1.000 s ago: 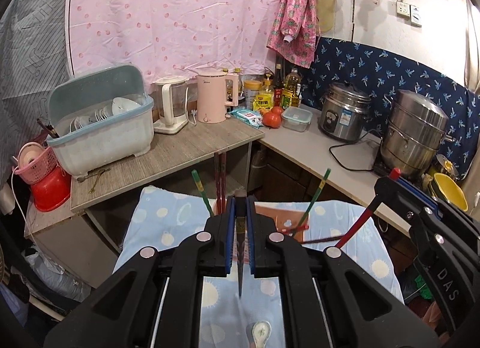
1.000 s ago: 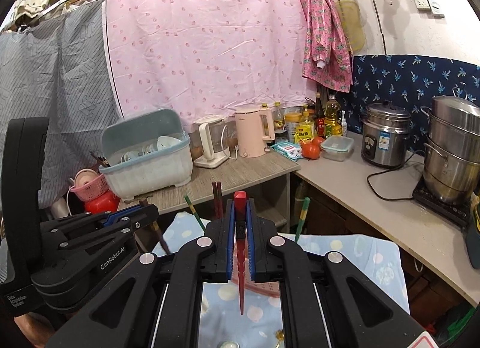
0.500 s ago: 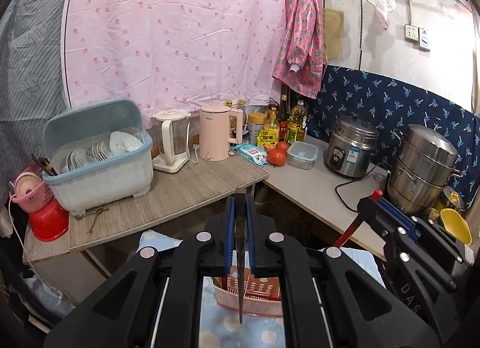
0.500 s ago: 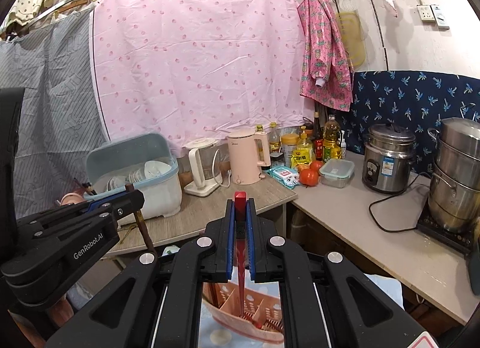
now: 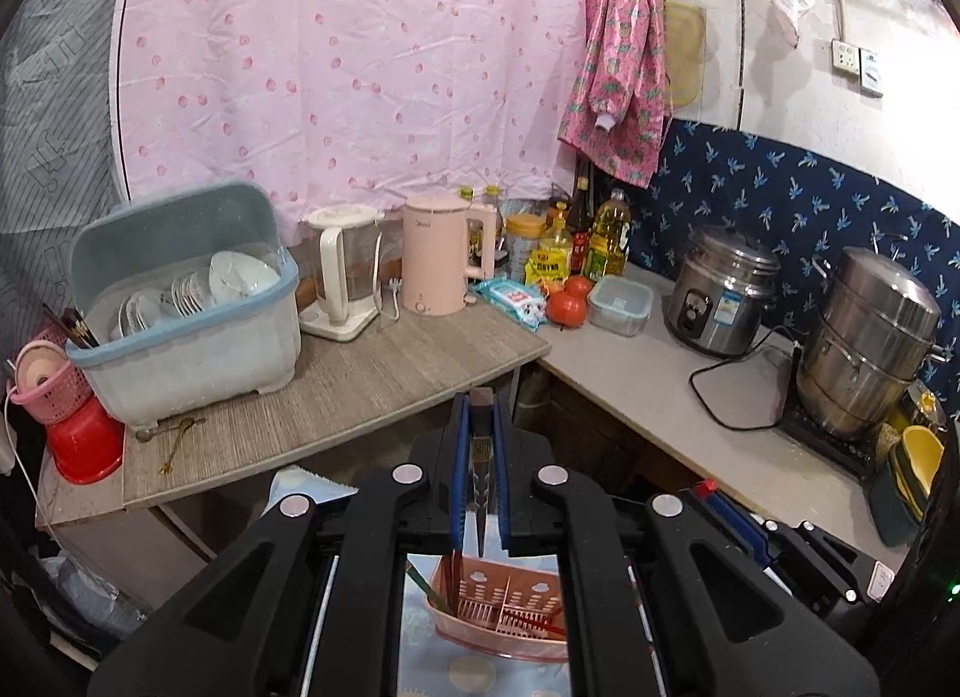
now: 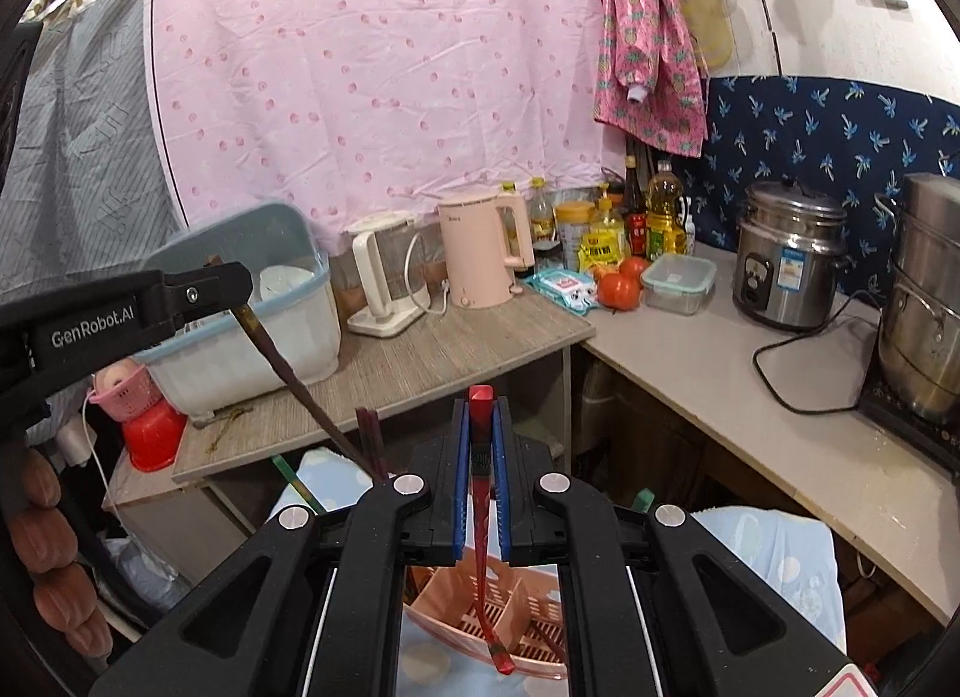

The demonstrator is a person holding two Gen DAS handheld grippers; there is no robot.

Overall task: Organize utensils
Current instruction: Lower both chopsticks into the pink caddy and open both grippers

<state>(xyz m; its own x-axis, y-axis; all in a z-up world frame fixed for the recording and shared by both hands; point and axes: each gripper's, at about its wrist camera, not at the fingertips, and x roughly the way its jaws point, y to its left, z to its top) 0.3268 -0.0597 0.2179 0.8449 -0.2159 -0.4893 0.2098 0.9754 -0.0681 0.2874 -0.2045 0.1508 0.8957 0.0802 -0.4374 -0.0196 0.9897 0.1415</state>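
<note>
The left claw (image 5: 480,493) is pinching a dark chopstick (image 5: 480,457); the right claw (image 6: 480,493) is clamping a red chopstick (image 6: 485,547) (tip dipping inside the pink basket (image 6: 444,601)).

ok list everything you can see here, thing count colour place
pink caddy: one, divided, on the blue spotted cloth under both grippers
dark chopstick: one, brown, in the left gripper
red chopstick: one, in the right gripper, tip in the caddy
dish box: one, pale blue, lid up, bowls inside, wooden table left
kettles: clear one, pink one, table back
tomatoes: two, red, counter corner
lidded container: one, clear, beside the tomatoes
rice cooker: one, steel, counter
stacked pots: steel, far right
left gripper: black, shut
right gripper: black, shut
</note>
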